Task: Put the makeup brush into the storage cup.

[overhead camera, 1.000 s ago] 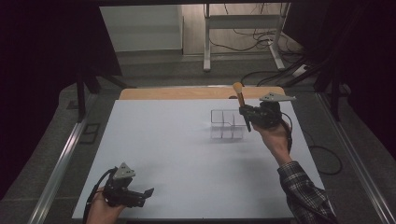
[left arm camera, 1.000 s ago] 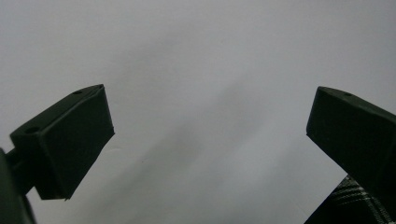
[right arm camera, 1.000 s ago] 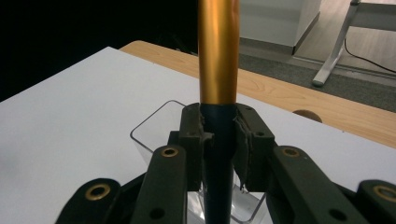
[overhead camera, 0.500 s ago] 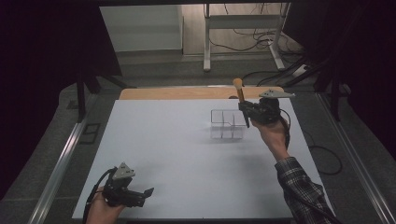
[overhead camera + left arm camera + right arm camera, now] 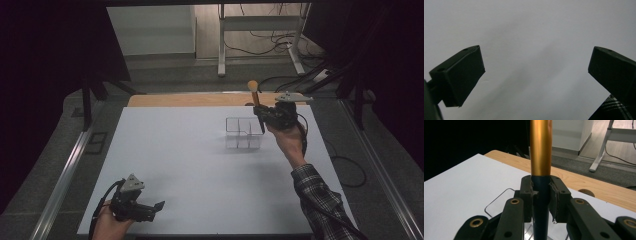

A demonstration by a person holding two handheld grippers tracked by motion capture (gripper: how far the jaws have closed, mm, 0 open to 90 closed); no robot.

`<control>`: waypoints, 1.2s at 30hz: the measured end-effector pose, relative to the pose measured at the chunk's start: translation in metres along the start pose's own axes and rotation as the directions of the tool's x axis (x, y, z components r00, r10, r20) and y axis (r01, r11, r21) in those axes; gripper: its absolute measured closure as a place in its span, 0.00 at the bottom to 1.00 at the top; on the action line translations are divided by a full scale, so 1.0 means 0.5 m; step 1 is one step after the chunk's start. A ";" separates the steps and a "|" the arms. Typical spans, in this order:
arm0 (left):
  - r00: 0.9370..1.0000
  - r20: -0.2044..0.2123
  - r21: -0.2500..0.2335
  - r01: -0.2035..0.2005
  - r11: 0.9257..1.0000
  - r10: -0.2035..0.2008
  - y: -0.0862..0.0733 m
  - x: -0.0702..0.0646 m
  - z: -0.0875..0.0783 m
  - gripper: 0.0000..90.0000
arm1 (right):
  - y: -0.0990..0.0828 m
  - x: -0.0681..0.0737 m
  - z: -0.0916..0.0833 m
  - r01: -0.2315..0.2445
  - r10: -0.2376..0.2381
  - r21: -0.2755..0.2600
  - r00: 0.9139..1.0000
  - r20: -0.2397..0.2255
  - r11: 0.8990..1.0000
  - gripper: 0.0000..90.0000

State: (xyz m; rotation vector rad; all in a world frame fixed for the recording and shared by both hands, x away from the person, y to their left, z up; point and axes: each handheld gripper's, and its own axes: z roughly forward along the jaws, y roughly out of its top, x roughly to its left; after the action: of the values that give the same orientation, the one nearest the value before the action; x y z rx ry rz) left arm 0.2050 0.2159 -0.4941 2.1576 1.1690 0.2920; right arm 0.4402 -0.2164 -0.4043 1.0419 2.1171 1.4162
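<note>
This looks like a lab or test room set up for recording. A white sheet (image 5: 200,170) covers the counter (image 5: 190,100), whose wooden edge shows at the far side. Black curtains (image 5: 50,75) close off the sides, metal rails (image 5: 65,185) run along the grey carpet, and loose cables (image 5: 280,37) trail around a metal desk frame (image 5: 260,22) behind.
</note>
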 end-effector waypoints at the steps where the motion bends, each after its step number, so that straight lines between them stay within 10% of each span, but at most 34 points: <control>1: 1.000 0.000 0.000 0.000 1.000 0.000 0.000 0.000 0.000 0.01 | 0.000 0.000 0.002 0.000 0.000 0.000 1.000 0.002 1.000 0.82; 36: 1.000 0.003 0.001 0.000 1.000 0.000 -0.001 -0.001 0.001 0.01 | -0.012 -0.021 0.048 -0.005 0.006 -0.019 1.000 0.026 1.000 0.82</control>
State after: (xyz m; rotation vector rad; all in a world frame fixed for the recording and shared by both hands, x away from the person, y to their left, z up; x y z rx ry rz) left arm 0.2047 0.2156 -0.4945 2.1589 1.1676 0.2883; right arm 0.4611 -0.2108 -0.4205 1.0542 2.0796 1.4147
